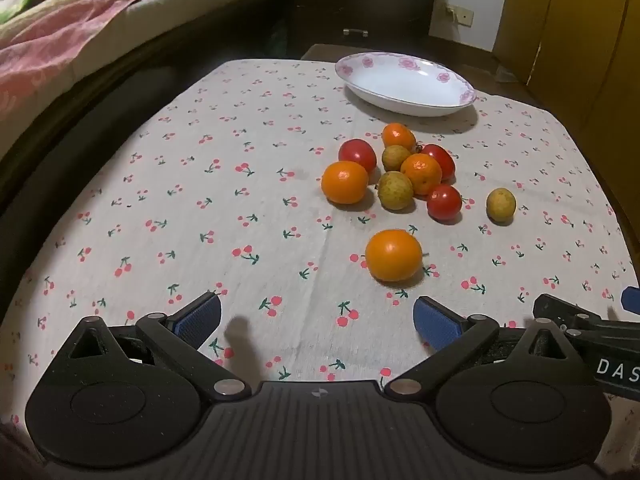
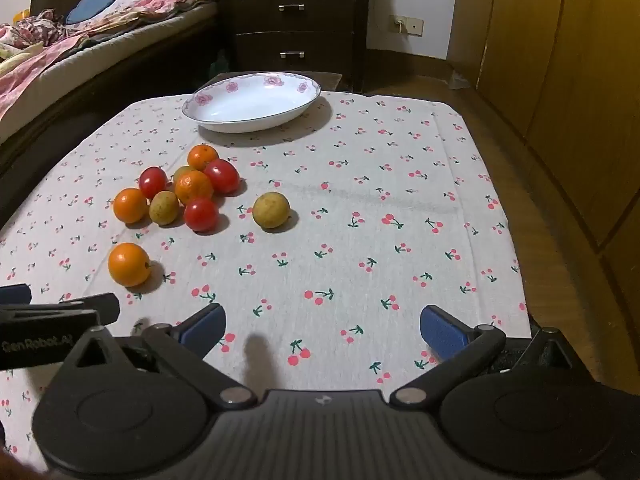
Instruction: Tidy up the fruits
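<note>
Cloth: cherry-print tablecloth (image 1: pixel 240 200) covers the bench; all fruit lies on it, none in the dish.
Left wrist view, claw: left claw (image 1: pixel 318 320) hangs above the near edge of the bench, blue pads spread as wide as they go, nothing between them.
Left wrist view, fruit: nearest orange (image 1: pixel 393 255) sits alone just ahead and to the right of the claw. Behind it a tight cluster (image 1: pixel 400 168) of oranges, red tomatoes and yellow-green fruits, several touching. One yellow-green fruit (image 1: pixel 501 204) lies apart at the right.
Left wrist view, dish: white oval dish (image 1: pixel 440 106) with pink roses on the rim stands beyond the cluster, empty.
Right wrist view, claw: right claw (image 2: pixel 323 326) likewise fully spread and holding nothing, over bare cloth.
Right wrist view, fruit: lone yellow-green fruit lies ahead and to the left of it; cluster and dish further left and beyond. The tip of the left claw shows at the left edge.
Step (judged): start of sorting; no fruit picked yet.
Next move (judged): lower one claw over a lone fruit, straddle it, close gently since round fruit rolls, then carry to the dish.
</note>
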The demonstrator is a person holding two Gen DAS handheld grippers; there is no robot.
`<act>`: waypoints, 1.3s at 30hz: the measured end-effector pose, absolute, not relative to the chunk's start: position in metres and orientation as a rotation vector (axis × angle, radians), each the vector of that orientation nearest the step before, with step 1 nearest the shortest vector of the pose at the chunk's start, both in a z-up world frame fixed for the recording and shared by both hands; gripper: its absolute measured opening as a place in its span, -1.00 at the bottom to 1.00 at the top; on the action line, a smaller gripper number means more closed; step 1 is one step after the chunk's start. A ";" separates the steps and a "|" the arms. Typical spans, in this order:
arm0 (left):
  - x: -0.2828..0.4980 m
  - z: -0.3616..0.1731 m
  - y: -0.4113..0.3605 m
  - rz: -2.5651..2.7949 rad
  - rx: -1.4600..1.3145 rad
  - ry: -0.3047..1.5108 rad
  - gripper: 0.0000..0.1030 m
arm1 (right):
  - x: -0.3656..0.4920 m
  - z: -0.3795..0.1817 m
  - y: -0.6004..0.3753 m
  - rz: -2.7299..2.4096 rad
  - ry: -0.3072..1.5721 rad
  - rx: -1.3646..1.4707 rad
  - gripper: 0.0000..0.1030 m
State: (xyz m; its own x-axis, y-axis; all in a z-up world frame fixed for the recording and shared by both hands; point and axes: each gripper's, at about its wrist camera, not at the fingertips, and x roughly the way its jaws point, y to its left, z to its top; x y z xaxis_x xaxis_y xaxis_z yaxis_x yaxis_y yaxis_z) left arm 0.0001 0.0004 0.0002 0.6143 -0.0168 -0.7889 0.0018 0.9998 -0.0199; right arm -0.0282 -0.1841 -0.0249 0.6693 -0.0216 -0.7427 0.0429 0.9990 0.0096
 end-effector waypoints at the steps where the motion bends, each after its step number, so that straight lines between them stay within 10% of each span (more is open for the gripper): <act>1: 0.000 0.000 0.000 -0.011 -0.012 0.910 1.00 | -0.028 -0.025 -0.184 -0.035 0.838 0.029 1.00; 39: -0.001 -0.009 0.001 -0.018 0.003 0.966 0.99 | -0.025 -0.031 -0.180 -0.013 0.882 0.022 1.00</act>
